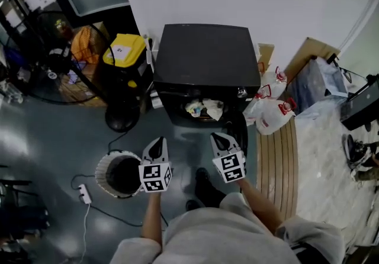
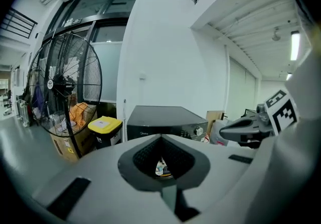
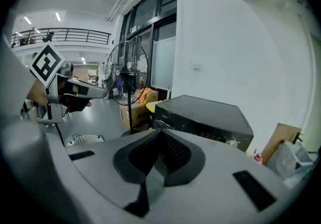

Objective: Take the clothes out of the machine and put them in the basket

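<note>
Standing on the grey floor, you hold both claws out in front of you. Your left claw [image 1: 157,144] is pressed together at the tips and holds nothing. Your right claw [image 1: 219,138] is pressed together too, and it is also empty. Both point at 12 o'clock and a bit down.

The basket [image 1: 99,174] sits on the floor at 9 o'clock from your left claw, just beside it. It looks dark inside, and I see no clothes in it.

Straight ahead at 12 o'clock is the black machine [image 1: 204,55]. Its front hole is open. The clothes [image 1: 204,109] lie inside the hole in a light bundle, well apart from both claws. The left gripper view shows a bit of them through the small gap under the shut tips.

Farther off, at 2 o'clock, white bags [image 1: 269,116] lean by the machine. At 10 o'clock are a bin with a yellow lid [image 1: 124,50] and a big fan [image 2: 64,85].

I think you are at the very start, reaching for the first piece. No cloth is out yet. Next you need to bring one claw up to the hole, spread it wide, push it into the bundle and pinch a good fold. Then swing to 9 o'clock and let go over the basket.
</note>
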Action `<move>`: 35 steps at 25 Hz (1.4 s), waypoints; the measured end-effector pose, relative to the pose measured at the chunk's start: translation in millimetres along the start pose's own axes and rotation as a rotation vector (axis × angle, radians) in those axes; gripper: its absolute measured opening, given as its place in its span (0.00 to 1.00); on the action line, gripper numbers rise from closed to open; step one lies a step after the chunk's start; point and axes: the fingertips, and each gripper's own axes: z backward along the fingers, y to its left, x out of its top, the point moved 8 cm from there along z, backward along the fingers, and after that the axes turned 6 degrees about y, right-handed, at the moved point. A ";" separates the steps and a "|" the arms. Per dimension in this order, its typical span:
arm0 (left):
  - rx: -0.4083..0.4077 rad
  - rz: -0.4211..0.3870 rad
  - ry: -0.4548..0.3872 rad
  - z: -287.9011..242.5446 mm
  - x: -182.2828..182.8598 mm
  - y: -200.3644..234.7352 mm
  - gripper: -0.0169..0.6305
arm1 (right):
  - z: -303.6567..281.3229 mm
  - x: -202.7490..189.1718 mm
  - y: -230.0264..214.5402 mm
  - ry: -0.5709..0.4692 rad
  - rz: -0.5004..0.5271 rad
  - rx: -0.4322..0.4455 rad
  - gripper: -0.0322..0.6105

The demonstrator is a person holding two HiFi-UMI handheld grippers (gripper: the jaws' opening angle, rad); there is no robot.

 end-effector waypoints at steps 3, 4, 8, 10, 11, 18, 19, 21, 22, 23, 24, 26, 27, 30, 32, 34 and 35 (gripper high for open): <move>0.025 0.008 0.009 -23.3 6.3 6.2 0.05 | -30.3 0.8 -18.2 0.017 0.009 0.032 0.09; 0.035 0.012 0.013 -30.1 6.6 8.7 0.05 | -40.9 -0.8 -23.0 0.026 0.010 0.042 0.09; 0.069 0.027 0.048 -53.8 -3.2 21.1 0.05 | -78.9 -9.9 -38.7 0.055 -0.026 0.064 0.09; 0.084 0.037 0.065 -65.9 -11.1 27.0 0.05 | -96.1 -12.9 -48.1 0.062 -0.048 0.062 0.09; 0.091 0.045 0.070 -71.4 -14.9 29.8 0.05 | -104.8 -14.6 -52.2 0.067 -0.051 0.062 0.09; 0.085 0.078 0.118 -114.1 -42.7 49.1 0.05 | -159.5 -34.3 -68.8 0.089 -0.056 0.057 0.09; 0.079 0.083 0.123 -120.9 -47.3 51.6 0.05 | -166.3 -38.3 -70.3 0.098 -0.053 0.053 0.09; 0.071 0.085 0.131 -133.1 -57.7 56.4 0.05 | -179.0 -48.6 -73.0 0.113 -0.059 0.042 0.09; 0.068 0.081 0.135 -139.3 -63.2 59.7 0.05 | -185.9 -54.3 -73.5 0.121 -0.064 0.035 0.09; 0.064 0.077 0.138 -145.8 -68.9 64.1 0.05 | -193.5 -59.9 -73.0 0.128 -0.068 0.028 0.09; 0.058 0.073 0.140 -152.7 -75.2 69.1 0.05 | -201.5 -65.4 -71.6 0.134 -0.070 0.022 0.09; 0.046 0.075 0.142 -166.9 -89.4 78.6 0.05 | -217.6 -77.6 -68.0 0.144 -0.072 0.014 0.09; 0.041 0.078 0.143 -174.1 -97.1 82.6 0.05 | -225.7 -84.4 -66.3 0.148 -0.072 0.010 0.09; 0.032 0.084 0.149 -193.9 -122.5 93.2 0.05 | -248.6 -106.4 -59.2 0.161 -0.074 -0.003 0.09; 0.025 0.093 0.151 -206.3 -139.9 98.0 0.05 | -262.5 -121.9 -55.9 0.164 -0.073 -0.014 0.09; 0.022 0.102 0.149 -216.9 -157.0 102.5 0.05 | -275.4 -137.6 -52.4 0.173 -0.079 -0.020 0.09; 0.021 0.105 0.150 -222.1 -165.3 105.1 0.05 | -281.9 -144.6 -50.2 0.180 -0.083 -0.022 0.09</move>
